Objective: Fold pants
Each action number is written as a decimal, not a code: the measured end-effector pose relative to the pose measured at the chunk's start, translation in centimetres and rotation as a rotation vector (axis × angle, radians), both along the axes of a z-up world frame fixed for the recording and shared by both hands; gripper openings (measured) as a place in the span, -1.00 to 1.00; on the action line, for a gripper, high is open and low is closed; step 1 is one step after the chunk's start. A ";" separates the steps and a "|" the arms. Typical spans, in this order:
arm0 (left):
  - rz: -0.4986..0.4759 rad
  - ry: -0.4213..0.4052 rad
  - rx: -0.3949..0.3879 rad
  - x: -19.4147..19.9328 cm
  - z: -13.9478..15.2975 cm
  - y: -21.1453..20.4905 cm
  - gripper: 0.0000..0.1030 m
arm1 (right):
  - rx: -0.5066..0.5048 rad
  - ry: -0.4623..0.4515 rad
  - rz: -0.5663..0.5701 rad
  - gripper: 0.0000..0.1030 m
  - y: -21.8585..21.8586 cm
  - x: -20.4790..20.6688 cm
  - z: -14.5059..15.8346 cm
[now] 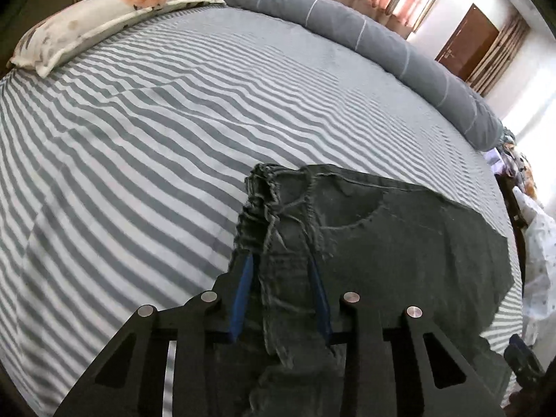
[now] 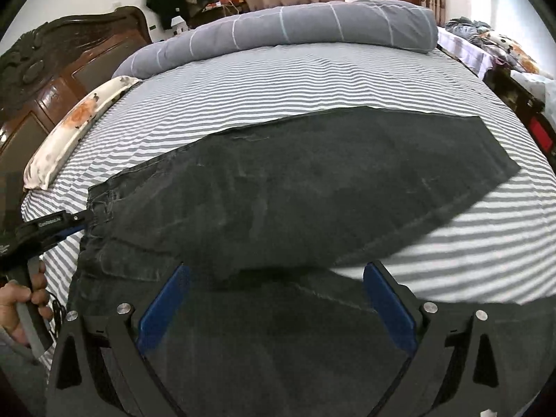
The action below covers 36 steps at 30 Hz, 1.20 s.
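Observation:
Dark grey jeans (image 2: 312, 187) lie across the striped bed, legs stacked, hems toward the right. In the left wrist view my left gripper (image 1: 281, 271) is shut on the bunched waistband of the jeans (image 1: 382, 236). It also shows in the right wrist view (image 2: 74, 220) at the waist on the left, held by a hand. My right gripper (image 2: 276, 278) is open, its blue pads (image 2: 163, 299) spread wide over the near edge of the jeans around the crotch and thigh.
The grey-and-white striped sheet (image 2: 312, 80) covers the bed. A rolled grey duvet (image 2: 295, 27) lies along the far side. A floral pillow (image 2: 69, 128) rests against the dark wooden headboard (image 2: 52, 55) at the left. Clutter and a second bed (image 2: 504, 52) are at the right.

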State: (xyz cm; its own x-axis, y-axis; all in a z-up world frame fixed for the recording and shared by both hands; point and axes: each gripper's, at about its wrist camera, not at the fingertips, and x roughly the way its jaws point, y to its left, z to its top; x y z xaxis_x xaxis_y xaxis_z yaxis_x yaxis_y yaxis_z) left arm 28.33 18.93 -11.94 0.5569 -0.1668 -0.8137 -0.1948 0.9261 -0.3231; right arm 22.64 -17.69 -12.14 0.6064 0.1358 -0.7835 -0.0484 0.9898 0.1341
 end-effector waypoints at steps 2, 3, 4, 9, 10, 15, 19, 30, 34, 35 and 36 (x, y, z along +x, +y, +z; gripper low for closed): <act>-0.004 -0.008 -0.050 0.6 -0.7 0.4 -0.39 | -0.004 0.001 0.004 0.93 0.1 0.8 -0.5; -0.009 -0.016 -0.067 0.9 -0.8 0.5 -0.39 | -0.004 0.003 0.007 0.93 0.1 1.2 -0.8; -0.017 -0.032 -0.078 1.1 -0.9 0.6 -0.40 | -0.006 0.005 0.009 0.93 0.1 1.5 -1.0; -0.047 -0.053 -0.112 1.3 -0.6 0.7 -0.50 | -0.015 0.003 0.010 0.93 0.0 2.5 -2.0; -0.058 -0.060 -0.108 1.1 -0.2 0.6 -0.50 | -0.011 0.004 0.010 0.93 0.0 2.8 -2.2; -0.050 -0.021 -0.070 2.3 -1.0 0.6 -0.50 | 0.022 0.016 -0.003 0.93 -0.1 3.6 -3.4; -0.031 -0.028 -0.119 3.2 -1.5 0.8 -0.50 | 0.012 0.015 0.011 0.93 -0.1 3.7 -3.4; 0.066 -0.108 -0.202 5.5 -1.9 1.0 -0.74 | -0.201 0.003 0.200 0.93 -0.8 7.2 -2.1; 0.048 -0.187 -0.174 3.6 0.3 0.2 -0.90 | -0.272 0.018 0.315 0.93 -0.7 9.8 -1.3; 0.046 -0.205 -0.178 3.2 0.8 0.1 -0.90 | -0.270 0.022 0.336 0.93 -0.6 10.6 -0.9; 0.044 -0.234 -0.195 2.6 1.7 0.1 -0.90 | -0.250 0.028 0.366 0.93 -0.5 11.7 -0.3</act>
